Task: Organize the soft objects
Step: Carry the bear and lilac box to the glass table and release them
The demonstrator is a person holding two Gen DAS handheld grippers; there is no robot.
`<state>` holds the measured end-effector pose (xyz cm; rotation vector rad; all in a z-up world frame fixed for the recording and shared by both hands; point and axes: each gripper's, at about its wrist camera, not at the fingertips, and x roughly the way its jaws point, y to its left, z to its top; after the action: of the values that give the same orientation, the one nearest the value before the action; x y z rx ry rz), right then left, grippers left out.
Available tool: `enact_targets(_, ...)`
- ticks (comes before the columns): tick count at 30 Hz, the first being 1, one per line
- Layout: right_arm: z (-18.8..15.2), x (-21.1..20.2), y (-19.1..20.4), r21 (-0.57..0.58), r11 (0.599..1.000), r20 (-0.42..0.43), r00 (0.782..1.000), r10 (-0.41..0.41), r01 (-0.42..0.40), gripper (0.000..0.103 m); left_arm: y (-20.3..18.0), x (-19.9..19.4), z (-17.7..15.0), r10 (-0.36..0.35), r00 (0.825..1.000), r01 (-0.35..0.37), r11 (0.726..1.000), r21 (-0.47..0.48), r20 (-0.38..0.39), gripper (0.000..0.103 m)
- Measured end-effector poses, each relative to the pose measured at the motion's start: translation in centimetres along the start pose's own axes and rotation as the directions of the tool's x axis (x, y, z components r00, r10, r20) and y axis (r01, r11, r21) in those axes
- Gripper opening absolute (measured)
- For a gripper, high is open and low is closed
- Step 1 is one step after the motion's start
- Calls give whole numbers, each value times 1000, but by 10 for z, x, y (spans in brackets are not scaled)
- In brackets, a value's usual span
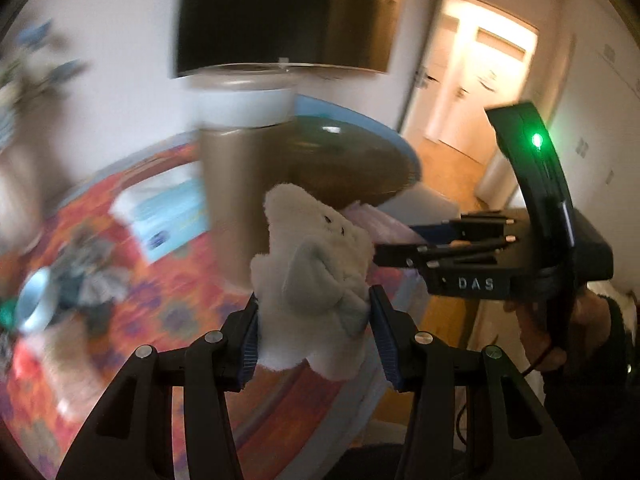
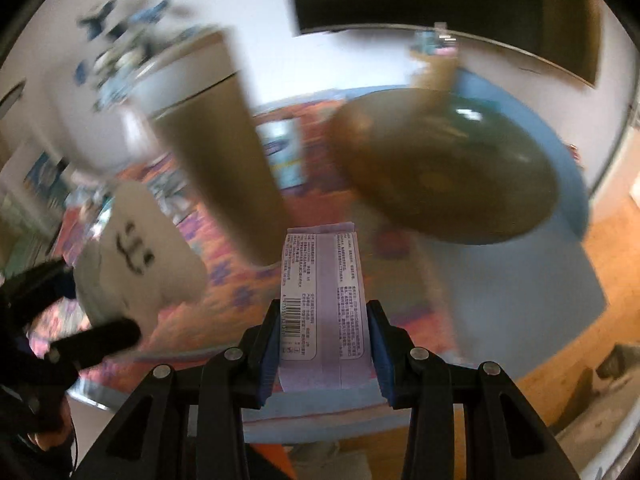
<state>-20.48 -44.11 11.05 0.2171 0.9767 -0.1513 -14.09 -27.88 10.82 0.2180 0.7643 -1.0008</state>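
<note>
Left tool (image 1: 314, 336): clamped on a white plush toy (image 1: 312, 280), which is held up in the air above the colourful rug (image 1: 120, 208); its blue pads press into the fur from both sides.
Right tool (image 2: 323, 344): closed on a flat lilac packet (image 2: 323, 300), printed text and barcode facing up, also lifted off any surface.
Relation: in the left wrist view the right tool sits just right of the plush, close by.
Surroundings: both views are motion-blurred; a brown cylinder (image 1: 232, 184), a dark round cushion (image 2: 452, 176) and a pale blue pack (image 1: 168, 212) lie on the rug.
Done so far: both soft items appear picked up.
Left to do: neither is set down yet; I cannot tell where they belong, and other things on the rug look unsorted.
</note>
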Motion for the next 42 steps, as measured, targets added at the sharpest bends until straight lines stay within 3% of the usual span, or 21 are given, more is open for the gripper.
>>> enact_targets(6, 19, -16, -40, 80, 996, 85, 996, -41, 35, 39, -29, 39, 42, -4, 1000, 3, 998, 59, 21, 46)
enact_targets(9, 41, -16, -63, 133, 990, 123, 991, -53, 37, 39, -34, 58, 66, 67, 997, -68, 997, 33, 49, 46)
enact_targets(12, 60, -11, -84, 189, 981, 141, 988, -68, 41, 39, -36, 78, 89, 91, 995, -90, 996, -24, 49, 46)
enact_targets(18, 92, 9, -121, 277, 959, 123, 987, -101, 64, 40, -56, 107, 109, 181, 981, -182, 983, 13, 69, 49)
enact_targets(20, 98, 14, -133, 303, 951, 118, 988, -96, 56, 50, -62, 118, 111, 228, 969, -233, 972, 40, 92, 57)
enact_targets(22, 102, 16, -145, 336, 941, 126, 988, -90, 42, 58, -65, 128, 112, 263, 959, -269, 962, 53, 103, 75)
enact_targets(24, 102, 13, -151, 351, 935, 135, 986, -95, 42, 58, -67, 131, 112, 252, 961, -259, 964, 55, 115, 78)
enact_targets(34, 75, -18, -143, 346, 938, 179, 982, -58, -8, 58, -93, 86, 80, 102, 981, -126, 981, 148, 164, 79)
enact_targets(38, 58, -29, -121, 317, 948, 175, 984, -29, -29, 58, -82, 60, 59, 101, 985, -120, 983, 135, 139, 79)
enact_targets(42, 42, -36, -88, 243, 968, 177, 984, 15, -58, 58, -53, 28, 37, 113, 988, -119, 991, 57, 106, 79)
